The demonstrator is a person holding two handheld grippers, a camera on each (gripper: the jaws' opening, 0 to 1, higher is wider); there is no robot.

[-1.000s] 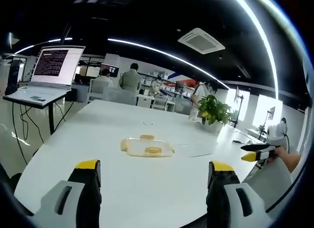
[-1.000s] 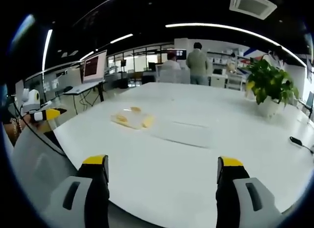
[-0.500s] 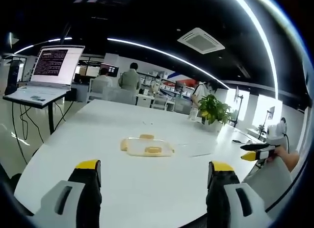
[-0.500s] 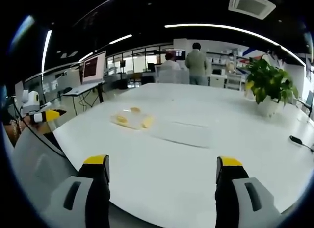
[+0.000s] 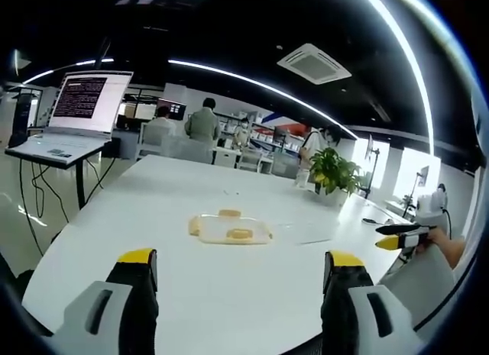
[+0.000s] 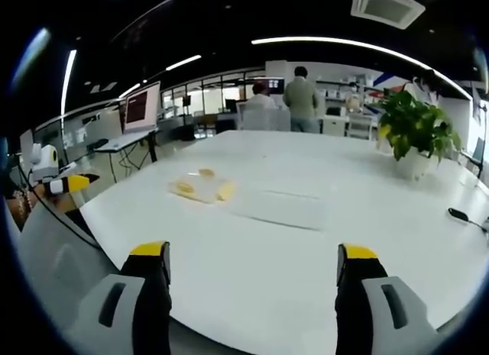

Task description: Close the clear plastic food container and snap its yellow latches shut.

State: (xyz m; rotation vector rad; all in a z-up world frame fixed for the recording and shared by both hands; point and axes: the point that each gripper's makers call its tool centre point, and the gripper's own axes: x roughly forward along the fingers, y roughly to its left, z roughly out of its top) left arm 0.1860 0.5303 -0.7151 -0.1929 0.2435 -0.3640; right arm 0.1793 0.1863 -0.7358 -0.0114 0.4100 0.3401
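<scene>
Left claw (image 5: 238, 275) is wide open with nothing in it, same for the right claw (image 6: 254, 272), both just hanging over the near edge of the white desk (image 6: 367, 217). The clear container (image 5: 228, 229) with its yellow latches (image 5: 239, 233) sits out mid-desk, well apart from both claws. Its flat clear lid (image 6: 276, 208) lies just beside it. A potted plant (image 6: 415, 137) stands further back, and a laptop (image 5: 76, 114) sits on a stand off to the side.

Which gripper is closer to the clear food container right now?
Left, by a small margin, as far as these views show. The container lies ahead between the left gripper jaws. From the right gripper it lies farther off, toward the left side. Both are open, well short.
</scene>
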